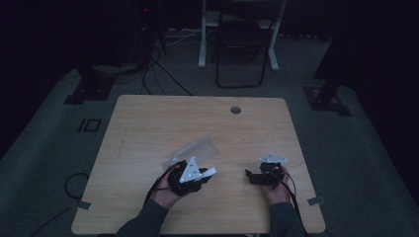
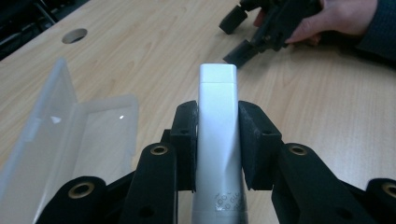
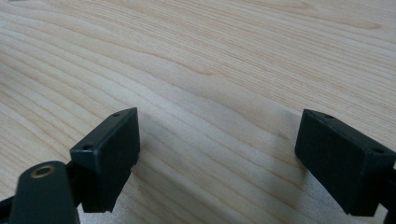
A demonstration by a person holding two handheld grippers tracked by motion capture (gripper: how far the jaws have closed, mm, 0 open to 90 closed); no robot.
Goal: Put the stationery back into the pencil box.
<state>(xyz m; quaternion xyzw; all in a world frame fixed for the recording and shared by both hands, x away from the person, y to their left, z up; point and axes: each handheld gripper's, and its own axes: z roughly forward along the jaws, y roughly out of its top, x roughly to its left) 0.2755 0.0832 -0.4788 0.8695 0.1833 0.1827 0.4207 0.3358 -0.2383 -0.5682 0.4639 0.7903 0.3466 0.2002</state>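
My left gripper (image 2: 217,135) is shut on a flat white tube-like object (image 2: 217,116) that sticks out past the jaws, its crimped end pointing forward. In the high view that white object (image 1: 209,172) juts to the right from the left gripper (image 1: 190,175). A clear plastic case (image 2: 70,126) lies open on the wood just left of it, and the same clear case (image 1: 197,149) sits behind the left hand. My right gripper (image 3: 219,154) stands open over bare wood with nothing between its jaws. From above, the right gripper (image 1: 253,176) rests near the table's right side.
The wooden table (image 1: 148,128) has a round cable hole (image 1: 235,109) near its far edge. A dark chair (image 1: 241,44) and a white desk frame (image 1: 237,29) stand beyond it. Cables trail on the floor at left, and tape tabs sit at the table's near corners.
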